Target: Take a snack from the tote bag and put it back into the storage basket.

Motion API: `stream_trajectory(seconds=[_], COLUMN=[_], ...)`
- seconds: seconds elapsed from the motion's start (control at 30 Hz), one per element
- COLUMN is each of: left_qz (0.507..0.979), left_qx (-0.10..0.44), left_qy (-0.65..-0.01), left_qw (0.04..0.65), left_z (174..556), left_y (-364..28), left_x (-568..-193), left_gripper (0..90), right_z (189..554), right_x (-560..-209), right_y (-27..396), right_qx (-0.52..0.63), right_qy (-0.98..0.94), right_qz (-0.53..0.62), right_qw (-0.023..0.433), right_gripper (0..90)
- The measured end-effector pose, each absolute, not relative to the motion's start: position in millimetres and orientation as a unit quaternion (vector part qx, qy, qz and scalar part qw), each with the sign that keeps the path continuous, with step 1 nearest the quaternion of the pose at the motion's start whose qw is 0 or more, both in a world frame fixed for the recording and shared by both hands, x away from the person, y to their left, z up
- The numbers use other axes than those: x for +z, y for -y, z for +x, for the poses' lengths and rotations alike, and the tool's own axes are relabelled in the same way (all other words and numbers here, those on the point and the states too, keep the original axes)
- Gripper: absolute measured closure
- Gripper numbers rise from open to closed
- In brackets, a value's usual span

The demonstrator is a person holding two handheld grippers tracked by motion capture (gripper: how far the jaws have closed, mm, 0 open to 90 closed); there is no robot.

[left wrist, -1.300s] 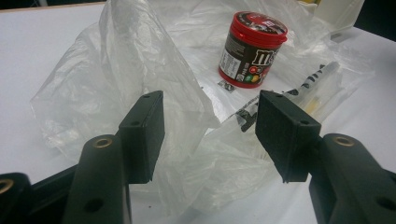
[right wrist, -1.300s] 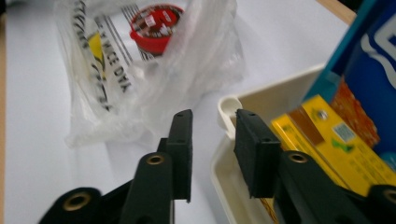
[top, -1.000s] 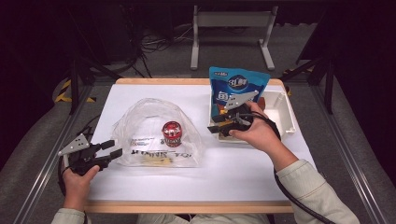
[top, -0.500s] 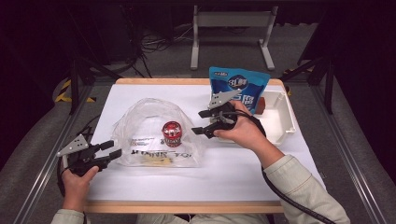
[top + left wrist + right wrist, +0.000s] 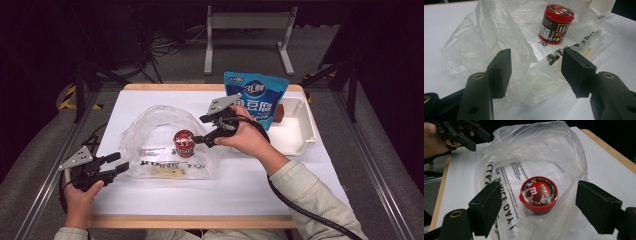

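A clear plastic bag [image 5: 165, 145] with black print lies crumpled at the table's middle left. A small canister with a red lid [image 5: 183, 142] stands upright among its folds. My right gripper [image 5: 199, 129] hovers just right of the canister, open. In the right gripper view the canister [image 5: 539, 195] sits between the spread jaws, a little beyond them, with the bag [image 5: 544, 150] arching over it. My left gripper [image 5: 120, 163] is open at the bag's left edge. In the left gripper view the bag [image 5: 506, 50] bulges between the jaws and the canister [image 5: 555, 23] stands farther off.
A blue snack pouch [image 5: 257, 97] stands upright at the back, leaning on a white tray [image 5: 300, 135] at the right. A brown item [image 5: 278, 112] lies in the tray behind the pouch. The table's wooden edge [image 5: 190, 221] runs along the front.
My right gripper has swung left from the blue pouch to the canister, staying open. The left gripper and the bag have not moved.
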State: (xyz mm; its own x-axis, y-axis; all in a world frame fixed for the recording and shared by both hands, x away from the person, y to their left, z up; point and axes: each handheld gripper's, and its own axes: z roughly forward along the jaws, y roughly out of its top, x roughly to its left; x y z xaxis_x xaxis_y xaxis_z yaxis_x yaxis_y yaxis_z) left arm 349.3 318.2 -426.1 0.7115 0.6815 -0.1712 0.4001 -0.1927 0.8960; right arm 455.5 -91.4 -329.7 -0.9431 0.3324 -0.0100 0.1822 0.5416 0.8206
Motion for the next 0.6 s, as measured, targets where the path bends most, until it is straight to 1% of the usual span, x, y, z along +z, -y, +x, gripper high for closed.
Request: stream_trajectory(seconds=[0.33, 0.6], left_qz=[0.763, 0.764], left_qx=[0.132, 0.131], left_qy=[-0.35, -0.348], left_qw=[0.527, 0.527], left_z=[351, 352], left_y=[-317, -317], left_x=[-426, -426], left_gripper=[42.1, 42.1], right_z=[464, 468], right_x=[-339, -350], right_y=[70, 52], right_qx=[0.452, 0.452], right_qy=[-0.877, -0.879], right_qz=[0.142, 0.133], right_qw=[0.081, 0.069], right_gripper=[19.4, 19.1])
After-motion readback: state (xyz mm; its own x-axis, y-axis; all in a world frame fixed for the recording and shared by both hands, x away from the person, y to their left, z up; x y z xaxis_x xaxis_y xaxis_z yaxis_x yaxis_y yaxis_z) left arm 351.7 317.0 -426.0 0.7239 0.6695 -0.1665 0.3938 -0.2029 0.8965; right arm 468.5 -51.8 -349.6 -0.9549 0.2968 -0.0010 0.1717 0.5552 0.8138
